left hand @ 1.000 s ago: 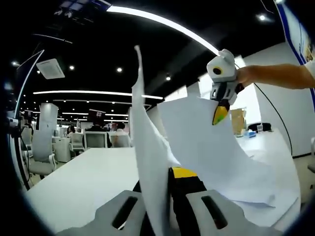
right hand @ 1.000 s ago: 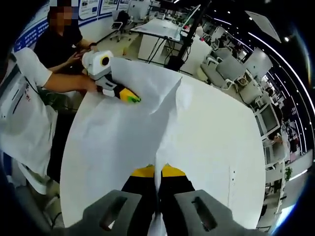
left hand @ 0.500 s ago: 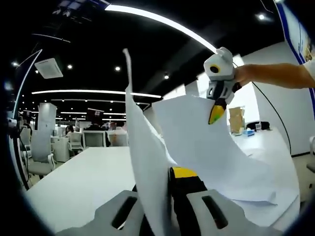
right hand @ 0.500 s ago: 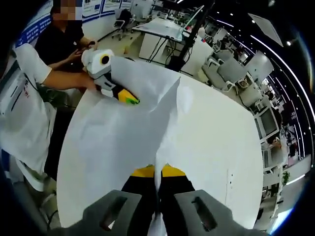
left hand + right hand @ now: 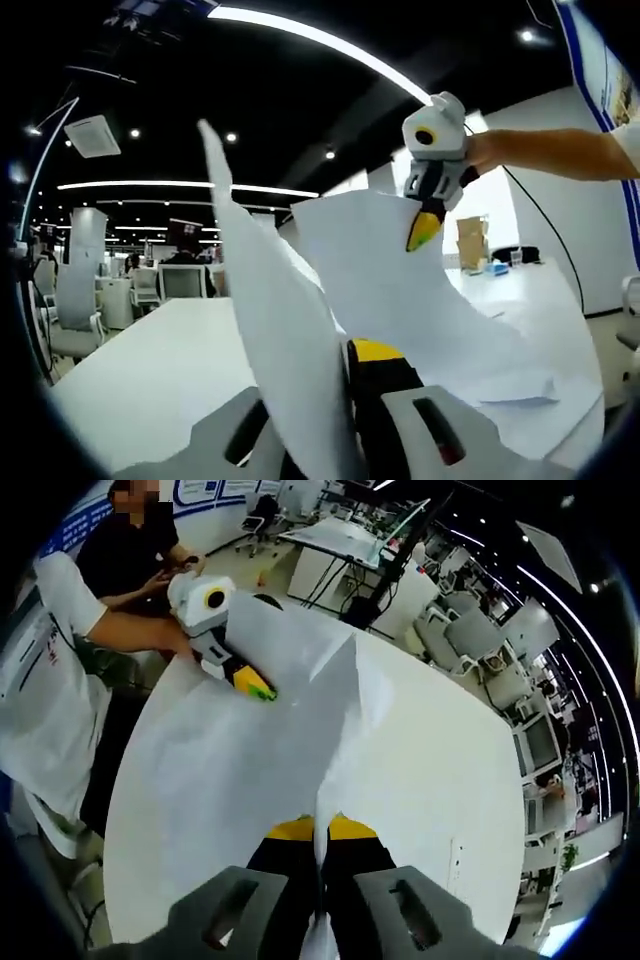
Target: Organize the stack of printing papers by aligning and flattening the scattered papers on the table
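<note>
Since a second ago, the paper's raised corner has swung leftward in the left gripper view, and the right gripper has drifted slightly left with its grip kept.

From the left gripper view, the left gripper is clamped on the near edge of the paper; its yellow-tipped jaws are pressed together with the sheet between them. The paper is white and unprinted, bent into a fold: one flap rises steeply from the jaws to a sharp corner high above them, the other spreads away toward the right gripper, whose yellow tips pinch the sheet's far top edge. The paper's lower right edge sags down onto the white table, with one corner lying pointed on it. To the left of the paper the table top stretches open toward distant chairs.

From the right gripper view, the right gripper has its jaws closed on the paper's near edge. The sheet fans out from there, with a crease running up from the jaws to a raised corner. The left gripper bites the paper's far left edge, held by a person's hand. The paper hangs above the table, whose bare top lies right of the paper, its edge beyond.
</note>
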Demonstrator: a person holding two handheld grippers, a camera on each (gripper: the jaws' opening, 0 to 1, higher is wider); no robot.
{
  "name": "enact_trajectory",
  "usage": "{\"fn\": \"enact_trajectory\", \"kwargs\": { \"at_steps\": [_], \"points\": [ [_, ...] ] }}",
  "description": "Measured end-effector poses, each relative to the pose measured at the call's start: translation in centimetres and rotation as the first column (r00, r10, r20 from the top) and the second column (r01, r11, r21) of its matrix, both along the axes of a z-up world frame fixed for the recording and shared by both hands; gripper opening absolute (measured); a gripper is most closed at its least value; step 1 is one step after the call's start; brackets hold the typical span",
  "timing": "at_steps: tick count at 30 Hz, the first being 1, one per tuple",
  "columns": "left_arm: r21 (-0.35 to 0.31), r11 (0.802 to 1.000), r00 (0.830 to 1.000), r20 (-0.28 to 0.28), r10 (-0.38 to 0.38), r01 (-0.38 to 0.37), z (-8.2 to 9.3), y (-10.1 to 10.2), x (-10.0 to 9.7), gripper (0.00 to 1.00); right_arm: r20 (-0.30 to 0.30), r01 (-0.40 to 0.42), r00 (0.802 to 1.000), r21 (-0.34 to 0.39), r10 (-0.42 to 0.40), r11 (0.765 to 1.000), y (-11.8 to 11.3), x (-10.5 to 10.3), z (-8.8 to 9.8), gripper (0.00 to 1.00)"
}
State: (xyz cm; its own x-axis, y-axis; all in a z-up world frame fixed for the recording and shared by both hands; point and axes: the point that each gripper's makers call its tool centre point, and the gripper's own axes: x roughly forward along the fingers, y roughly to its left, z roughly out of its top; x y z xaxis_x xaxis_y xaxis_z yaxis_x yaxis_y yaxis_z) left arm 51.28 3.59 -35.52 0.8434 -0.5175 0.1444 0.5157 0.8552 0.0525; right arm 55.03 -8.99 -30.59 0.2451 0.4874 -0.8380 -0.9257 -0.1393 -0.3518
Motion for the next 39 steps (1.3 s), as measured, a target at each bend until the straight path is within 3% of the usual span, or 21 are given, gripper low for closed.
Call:
{"fn": "enact_trajectory", "kwargs": {
  "at_steps": [39],
  "points": [
    [-0.024,1.0,1.0,0.002,-0.017,0.017,0.3,-0.1,-0.1,0.09,0.07,-0.073,0.995,0.008,0.073,0.997,2.9,0.5,0.0,0.0]
  ]
}}
